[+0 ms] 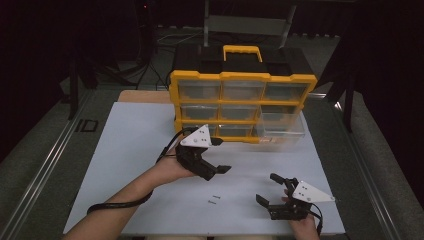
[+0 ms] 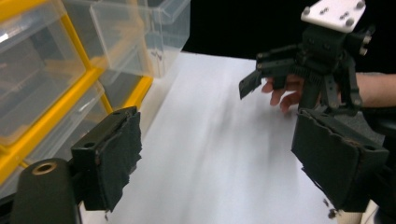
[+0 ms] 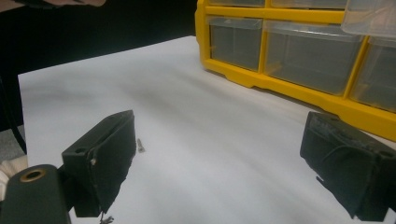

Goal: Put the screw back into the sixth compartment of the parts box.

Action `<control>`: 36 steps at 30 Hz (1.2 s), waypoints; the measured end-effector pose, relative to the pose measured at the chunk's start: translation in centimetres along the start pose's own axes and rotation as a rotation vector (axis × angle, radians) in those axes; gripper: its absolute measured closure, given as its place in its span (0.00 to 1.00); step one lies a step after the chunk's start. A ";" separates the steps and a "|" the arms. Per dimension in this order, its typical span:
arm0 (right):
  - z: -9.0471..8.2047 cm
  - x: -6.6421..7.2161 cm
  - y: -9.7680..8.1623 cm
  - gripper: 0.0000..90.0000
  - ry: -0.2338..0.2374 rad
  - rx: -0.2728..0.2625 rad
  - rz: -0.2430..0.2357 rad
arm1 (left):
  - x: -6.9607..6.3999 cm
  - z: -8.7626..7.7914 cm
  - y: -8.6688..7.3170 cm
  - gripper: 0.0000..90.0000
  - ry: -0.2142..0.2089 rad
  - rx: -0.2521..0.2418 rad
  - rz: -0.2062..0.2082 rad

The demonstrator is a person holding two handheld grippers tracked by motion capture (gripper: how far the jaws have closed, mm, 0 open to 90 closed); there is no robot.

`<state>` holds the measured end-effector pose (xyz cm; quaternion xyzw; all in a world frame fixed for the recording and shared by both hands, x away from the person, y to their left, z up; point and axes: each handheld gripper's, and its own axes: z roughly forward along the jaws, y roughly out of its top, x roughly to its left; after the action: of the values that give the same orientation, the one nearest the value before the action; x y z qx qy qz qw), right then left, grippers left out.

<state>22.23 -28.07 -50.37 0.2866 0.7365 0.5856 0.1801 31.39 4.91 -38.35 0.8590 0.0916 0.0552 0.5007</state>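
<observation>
Nearest us, right gripper (image 1: 270, 188) sits low, jaws wide apart, gripping nothing. Two small screws (image 1: 214, 199) lie on the white table (image 1: 130, 150) between the hands. Left gripper (image 1: 220, 156) is also gaping and empty, just before the yellow drawer organizer (image 1: 243, 102), whose clear drawer (image 1: 281, 129) at lower right is pulled out.

Yellow drawer organizer (image 1: 243, 106) stands upright, one clear drawer (image 1: 281, 128) pulled out; two screws (image 1: 214, 199) lie loose.
</observation>
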 end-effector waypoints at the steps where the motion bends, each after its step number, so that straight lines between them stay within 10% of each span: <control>1: 0.0 0.0 0.0 0.12 0.001 0.000 0.001 | -0.1 0.1 -0.3 0.18 -0.002 0.004 0.000; 36: 0.0 0.0 0.0 0.12 0.005 0.001 -0.001 | -1.5 5.3 -8.1 0.64 -0.182 0.282 0.050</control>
<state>22.20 -28.05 -50.33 0.2849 0.7373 0.5861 0.1783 30.11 4.06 -48.03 0.9242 0.0316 -0.0238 0.3799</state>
